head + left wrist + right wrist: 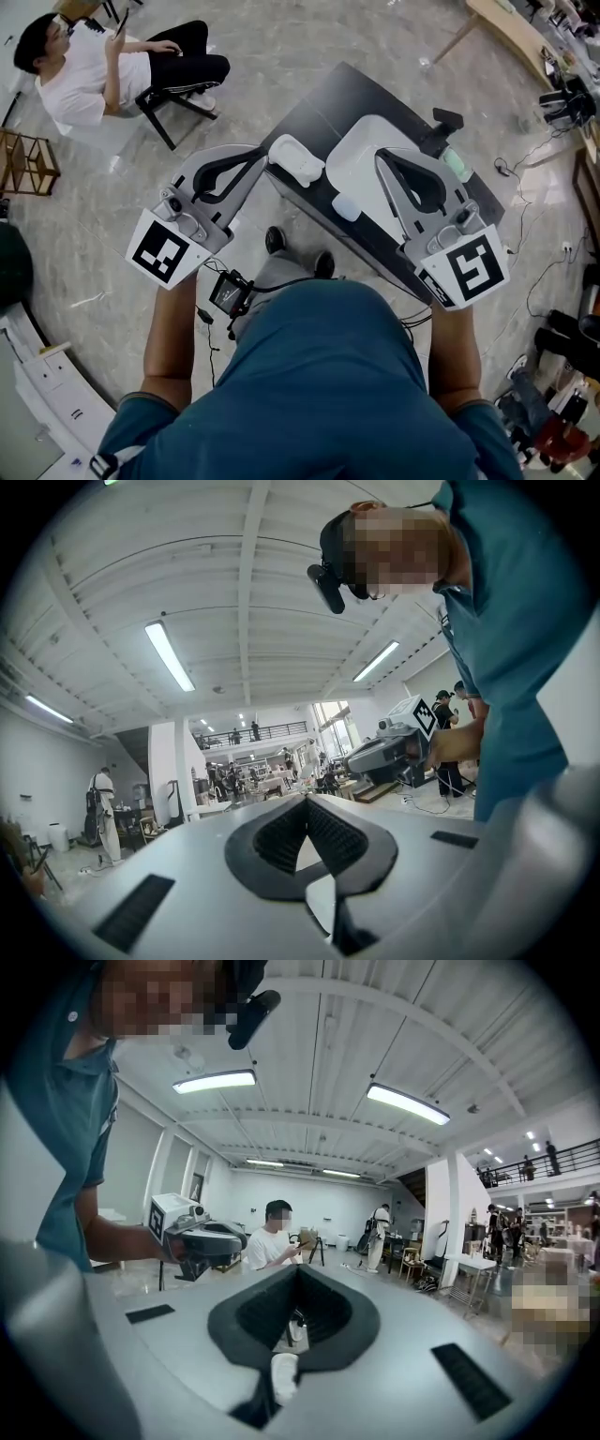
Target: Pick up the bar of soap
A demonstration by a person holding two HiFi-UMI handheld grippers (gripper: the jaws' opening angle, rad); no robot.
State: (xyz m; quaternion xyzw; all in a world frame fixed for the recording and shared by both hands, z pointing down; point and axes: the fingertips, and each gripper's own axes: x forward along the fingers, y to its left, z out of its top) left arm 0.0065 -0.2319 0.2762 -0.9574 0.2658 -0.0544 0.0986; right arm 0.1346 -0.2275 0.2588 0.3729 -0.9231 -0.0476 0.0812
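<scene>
My left gripper and right gripper hang level above the surface, fingers pressed together on nothing. The pale block I take for the bar of soap lies beside the white tray. Any grasp needs the fingers spread first, square across its narrow sides.

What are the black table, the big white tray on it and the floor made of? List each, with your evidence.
Black table: probably laminated or painted board; flat and dark, with a faint sheen.
White tray: likely moulded plastic, possibly ceramic; smooth surface and rounded corners.
Floor: polished stone or tile; grey veining and glossy reflections.
</scene>
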